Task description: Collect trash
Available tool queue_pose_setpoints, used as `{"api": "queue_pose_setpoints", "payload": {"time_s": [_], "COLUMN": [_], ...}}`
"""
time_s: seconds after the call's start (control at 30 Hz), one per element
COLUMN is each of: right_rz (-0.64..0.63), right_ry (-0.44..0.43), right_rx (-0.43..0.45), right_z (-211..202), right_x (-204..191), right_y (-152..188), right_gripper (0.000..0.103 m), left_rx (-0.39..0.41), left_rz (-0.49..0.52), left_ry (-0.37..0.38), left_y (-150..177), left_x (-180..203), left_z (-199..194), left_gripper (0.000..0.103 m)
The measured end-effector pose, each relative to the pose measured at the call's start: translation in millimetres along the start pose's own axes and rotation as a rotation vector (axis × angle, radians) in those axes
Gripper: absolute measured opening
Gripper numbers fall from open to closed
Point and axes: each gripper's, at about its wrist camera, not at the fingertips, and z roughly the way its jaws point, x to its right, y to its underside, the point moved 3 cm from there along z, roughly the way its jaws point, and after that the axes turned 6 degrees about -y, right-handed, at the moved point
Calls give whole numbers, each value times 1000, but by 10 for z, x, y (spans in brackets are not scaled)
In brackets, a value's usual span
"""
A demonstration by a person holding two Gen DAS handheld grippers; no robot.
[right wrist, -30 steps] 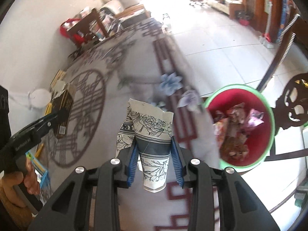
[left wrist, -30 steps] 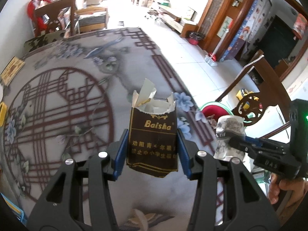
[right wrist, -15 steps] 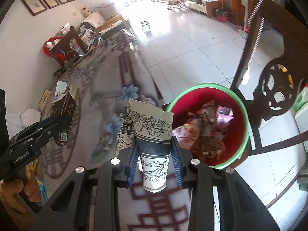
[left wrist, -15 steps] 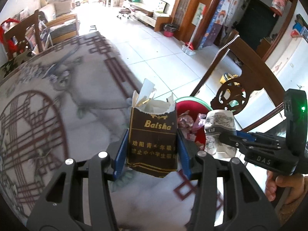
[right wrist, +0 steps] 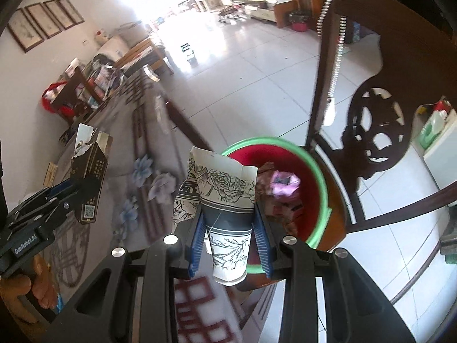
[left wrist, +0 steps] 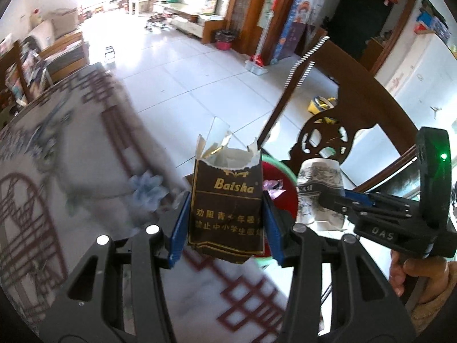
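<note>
Closest to your left camera, low in the centre of the frame, your left gripper point(left wrist: 225, 223) has its blue pads pressed on both sides of a torn brown cigarette pack point(left wrist: 227, 208), jaws partly closed to the pack's width. The pack stands upright with "Baisha" in gold letters on its face and its ripped top gaping open.

In the right wrist view, low centre, your right gripper point(right wrist: 228, 234) pinches a crushed paper cup point(right wrist: 225, 200) printed with dark flowers; the jaws are narrowed onto the cup's lower half, and its flattened rim sticks up above the pads. The same cup shows at centre right of the left view, clamped in the black gripper body, with your hand point(left wrist: 417, 274) on the handle at the lower right edge.

Under both grippers runs the edge of a patterned table point(left wrist: 71, 200), pale with red lattice lines and blue flowers, blurred in both views.

Just past the table edge sits a red bin with a green rim point(right wrist: 317, 171), right of centre in the right view, with crumpled wrappers point(right wrist: 282, 185) inside. The cup hangs beside the bin's near-left rim in that picture.

Behind the bin stands a dark carved wooden chair point(right wrist: 371, 131) on a white tiled floor point(left wrist: 200, 80) that runs to the bright upper part of the frame.
</note>
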Motion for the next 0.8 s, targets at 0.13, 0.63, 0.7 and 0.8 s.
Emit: {"api": "queue_pose_setpoints", "payload": {"time_s": [0.13, 0.63, 0.7, 0.8], "right_rz": [42, -89, -145, -158], "right_ry": [53, 355, 417, 456], "right_rx": [38, 576, 764, 888], "right_z": [-91, -1389, -1625, -1768], "right_x": [201, -546, -831, -1162], "right_y": [-60, 305, 460, 629], "right_gripper": [62, 96, 96, 96], "left_rx": [33, 397, 469, 529], "left_rz": [50, -36, -31, -57], "left_ry": [23, -142, -205, -283], "left_y": [-141, -124, -41, 108], "left_x": [212, -278, -387, -566], "left_z": [39, -1180, -1487, -1833], "left_gripper": [73, 98, 98, 98]}}
